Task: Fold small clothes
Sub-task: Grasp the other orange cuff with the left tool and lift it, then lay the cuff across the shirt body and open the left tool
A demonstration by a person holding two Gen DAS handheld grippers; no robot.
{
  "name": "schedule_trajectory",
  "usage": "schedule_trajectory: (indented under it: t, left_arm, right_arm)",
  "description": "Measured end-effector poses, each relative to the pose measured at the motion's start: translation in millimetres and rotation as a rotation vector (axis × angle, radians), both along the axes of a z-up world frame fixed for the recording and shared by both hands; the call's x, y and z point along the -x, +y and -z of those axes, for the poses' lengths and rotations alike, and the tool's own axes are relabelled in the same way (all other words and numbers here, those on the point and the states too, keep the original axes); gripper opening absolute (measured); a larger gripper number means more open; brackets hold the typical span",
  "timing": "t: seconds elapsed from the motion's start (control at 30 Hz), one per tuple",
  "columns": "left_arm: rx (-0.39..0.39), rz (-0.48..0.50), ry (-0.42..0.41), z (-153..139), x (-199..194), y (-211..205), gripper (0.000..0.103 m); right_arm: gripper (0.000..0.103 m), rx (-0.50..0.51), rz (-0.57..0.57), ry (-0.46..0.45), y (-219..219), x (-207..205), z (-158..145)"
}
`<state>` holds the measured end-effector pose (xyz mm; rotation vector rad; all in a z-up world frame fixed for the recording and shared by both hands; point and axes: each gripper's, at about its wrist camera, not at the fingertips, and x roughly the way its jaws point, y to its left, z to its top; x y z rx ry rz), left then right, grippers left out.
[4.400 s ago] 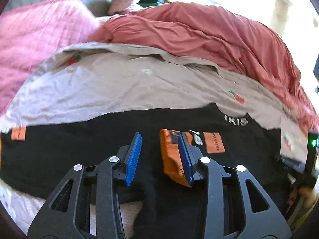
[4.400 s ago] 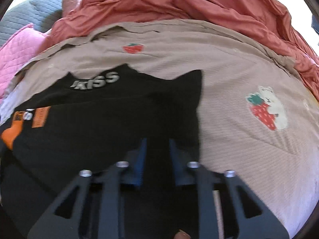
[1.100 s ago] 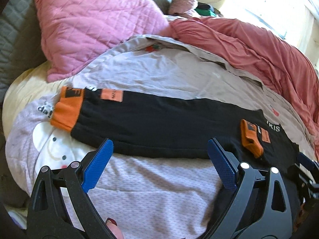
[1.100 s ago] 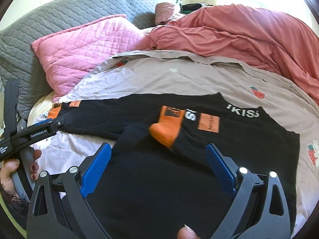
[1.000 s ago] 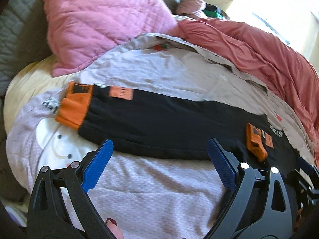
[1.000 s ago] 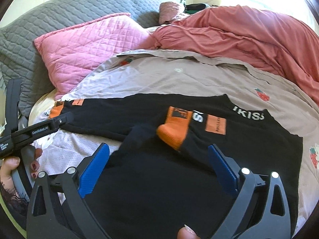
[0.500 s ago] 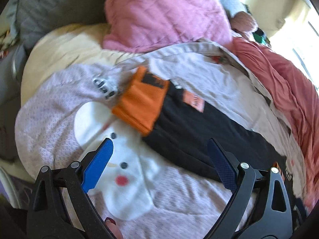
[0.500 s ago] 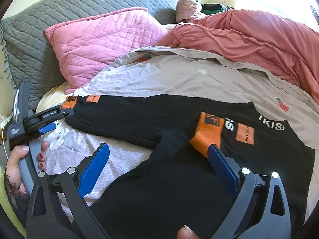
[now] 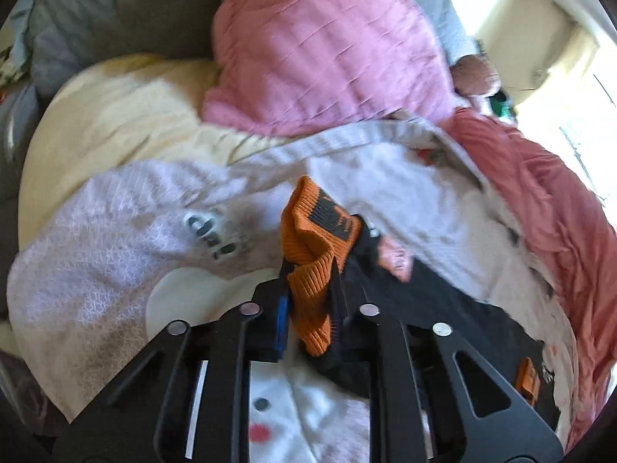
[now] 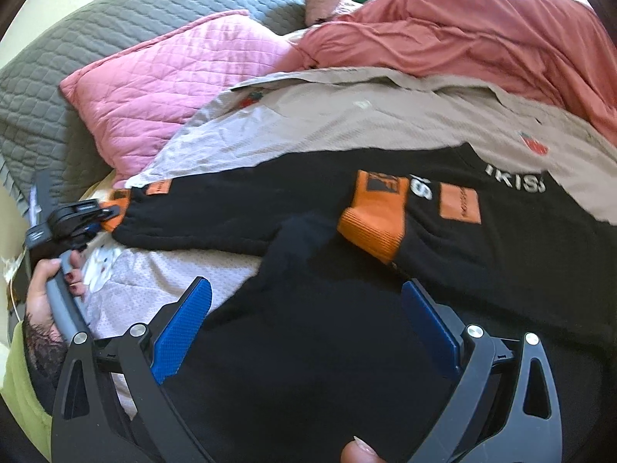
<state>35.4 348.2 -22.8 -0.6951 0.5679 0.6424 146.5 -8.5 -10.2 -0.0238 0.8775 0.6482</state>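
Note:
A black sweater (image 10: 308, 347) with orange cuffs lies flat on the bed. Its right sleeve is folded over the chest, with that orange cuff (image 10: 376, 216) in the middle. The left sleeve stretches out to the left. My left gripper (image 9: 310, 301) has its jaws closing, and its blue pads pinch the left sleeve's orange cuff (image 9: 312, 239), which bunches up between them. From the right wrist view the left gripper (image 10: 104, 212) sits at the sleeve's far end. My right gripper (image 10: 308, 316) hovers open over the sweater's black body, nothing between its fingers.
A pink quilted pillow (image 10: 166, 81) and a grey quilted cushion (image 10: 77, 38) lie behind. A rumpled red blanket (image 10: 462, 27) fills the back right. A beige strawberry-print sheet (image 10: 366, 127) and a pale lilac cloth (image 9: 96, 231) lie under the sweater. A hand (image 10: 42, 293) holds the left gripper.
My left gripper travelled left along the outstretched sleeve to its orange cuff and went from wide open to shut on it. The right gripper stayed open over the sweater.

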Motion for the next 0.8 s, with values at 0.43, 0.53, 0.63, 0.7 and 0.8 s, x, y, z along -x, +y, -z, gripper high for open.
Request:
schedule_trajectory:
  t: [0.43, 0.53, 0.63, 0.7, 0.8]
  left_arm:
    - [-0.223, 0.365, -0.118, -67.6, -38.1, -129.2, 0.007]
    - [-0.22, 0.462, -0.104, -70.8, -61.6, -168.2, 0.007]
    - [-0.239, 0.556, -0.073, -68.1, -85.8, -208.6, 0.007]
    - [-0.22, 0.607, -0.048, -61.9, -99.0, -228.7, 0.007]
    - [-0.184, 0.694, 0.009, -44.2, -116.1, -258.4, 0.007]
  right_arm:
    - [0.098, -0.063, 0.173, 0.04, -91.8, -17.7, 4.0]
    - [0.098, -0.082, 0.231, 0.047, -122.2, -21.3, 4.2]
    - [0.098, -0.092, 0.287, 0.043, -150.0, -23.8, 2.9]
    - [0.098, -0.096, 0.323, 0.044, -167.1, -25.0, 3.0]
    - [0.098, -0.096, 0.365, 0.046, -185.9, -26.3, 4.8]
